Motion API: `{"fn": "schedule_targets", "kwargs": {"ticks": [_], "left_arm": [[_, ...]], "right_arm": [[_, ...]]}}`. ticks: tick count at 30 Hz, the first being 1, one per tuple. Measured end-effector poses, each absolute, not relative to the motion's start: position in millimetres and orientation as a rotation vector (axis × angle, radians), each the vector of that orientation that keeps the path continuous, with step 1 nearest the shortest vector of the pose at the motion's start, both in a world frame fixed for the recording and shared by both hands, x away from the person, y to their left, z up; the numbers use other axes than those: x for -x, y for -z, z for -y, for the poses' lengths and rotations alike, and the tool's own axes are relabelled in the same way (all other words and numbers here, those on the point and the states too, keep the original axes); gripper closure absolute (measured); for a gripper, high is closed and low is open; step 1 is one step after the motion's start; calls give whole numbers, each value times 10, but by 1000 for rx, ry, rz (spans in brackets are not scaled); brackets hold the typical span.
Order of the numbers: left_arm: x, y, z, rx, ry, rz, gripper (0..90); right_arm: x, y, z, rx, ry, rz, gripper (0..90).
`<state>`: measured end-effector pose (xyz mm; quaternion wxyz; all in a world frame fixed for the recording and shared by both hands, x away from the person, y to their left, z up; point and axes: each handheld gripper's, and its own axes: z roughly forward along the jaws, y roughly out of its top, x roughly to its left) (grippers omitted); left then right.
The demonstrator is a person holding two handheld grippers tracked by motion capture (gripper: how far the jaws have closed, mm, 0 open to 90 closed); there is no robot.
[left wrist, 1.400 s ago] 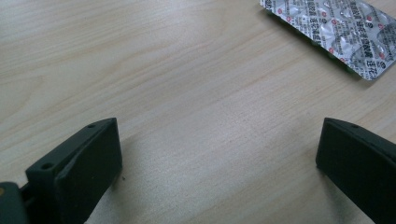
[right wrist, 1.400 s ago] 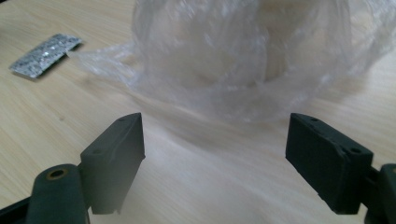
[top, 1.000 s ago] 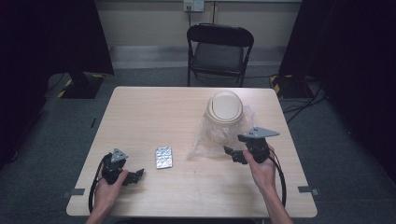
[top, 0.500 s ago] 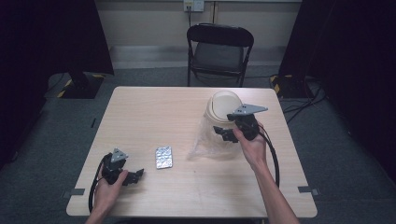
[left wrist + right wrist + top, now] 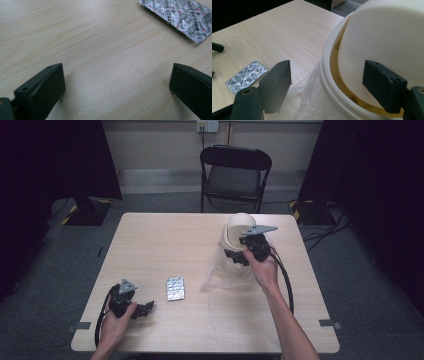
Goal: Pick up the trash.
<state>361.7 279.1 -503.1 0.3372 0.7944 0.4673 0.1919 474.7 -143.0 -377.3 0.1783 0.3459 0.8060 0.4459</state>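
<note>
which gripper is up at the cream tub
The right gripper, jaws open astride the cream tub's rim; the left gripper rests on bare table near the blister pack.

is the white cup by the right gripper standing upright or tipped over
Tipped. The white cup leans on its side in the clear plastic bag, its rim facing sideways in the right gripper view.

The silver foil blister pack of pills (image 5: 178,15) carries rows of small printed characters and red round marks, too fine to read. A dark printed mark on the cream plastic tub's yellow band (image 5: 352,98) is also illegible.
</note>
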Motion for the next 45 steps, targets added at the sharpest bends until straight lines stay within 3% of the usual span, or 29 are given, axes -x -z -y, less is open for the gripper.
{"fn": "schedule_targets", "kwargs": {"ticks": [21,31,38,45], "left_arm": [[-3617,5031,-2791,-2071,-500,-1218,0],[-3617,5031,-2792,-2070,-500,-1218,0],[-3617,5031,-2792,-2070,-500,-1217,0],[-3617,5031,-2792,-2070,-500,-1217,0]], "right_arm": [[-4856,3886,1299,-1068,-1183,-2228,170],[-4515,3790,1312,-1010,-1297,-2204,152],[-4183,3766,1127,-961,-1301,-2222,139],[-4082,3865,882,-918,-1347,-2280,138]]}}
